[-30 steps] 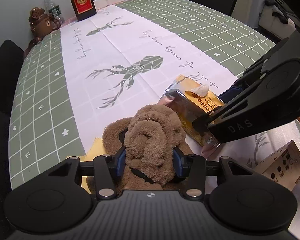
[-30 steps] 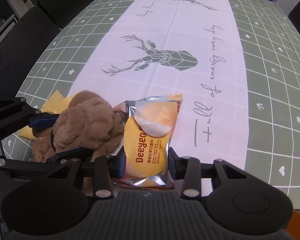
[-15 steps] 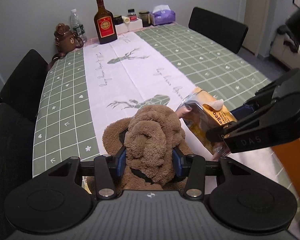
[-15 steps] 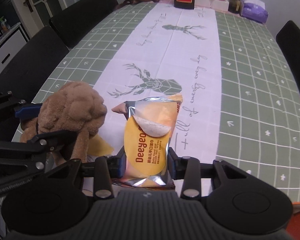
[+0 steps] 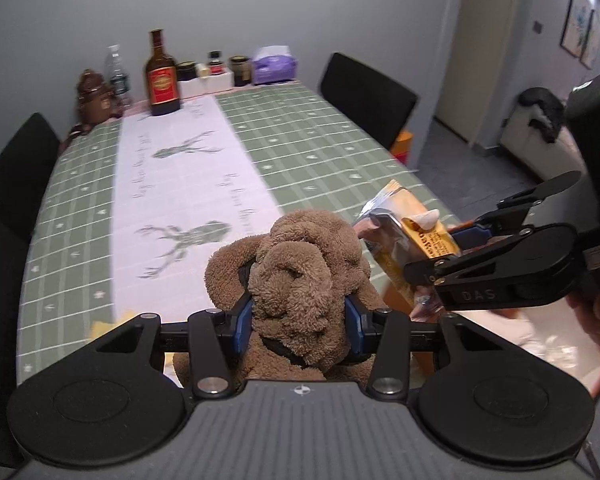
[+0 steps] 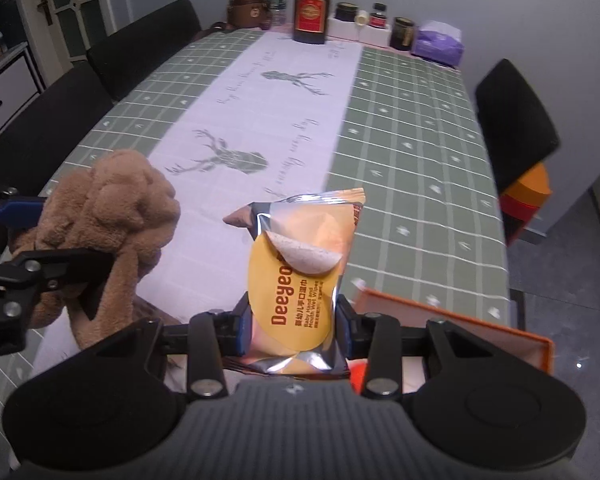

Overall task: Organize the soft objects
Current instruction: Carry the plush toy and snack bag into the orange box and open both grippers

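Both tools are riding higher than a second ago, so way more of the room and the far end of the tabletop [image 6: 420, 152] is showing now, and the plush and the packet are coming up with them.

Going left to right: the left tool [image 5: 299, 316] is squeezing the brown plush toy [image 5: 300, 268] between its blue pads, and the plush is hanging above the near end of the green checked cloth. It's bunched up, so I can't really tell its long axis, but the rounded head end is sticking up and away from the camera.

Next to it, the right tool [image 6: 294, 330] is gripping the orange wet wipes packet [image 6: 300, 276] by its lower end. The packet's long axis is running up and away along the fingers, crimped top edge pointing toward the far end. An orange box [image 6: 460, 328] is sitting just beside it on the right.
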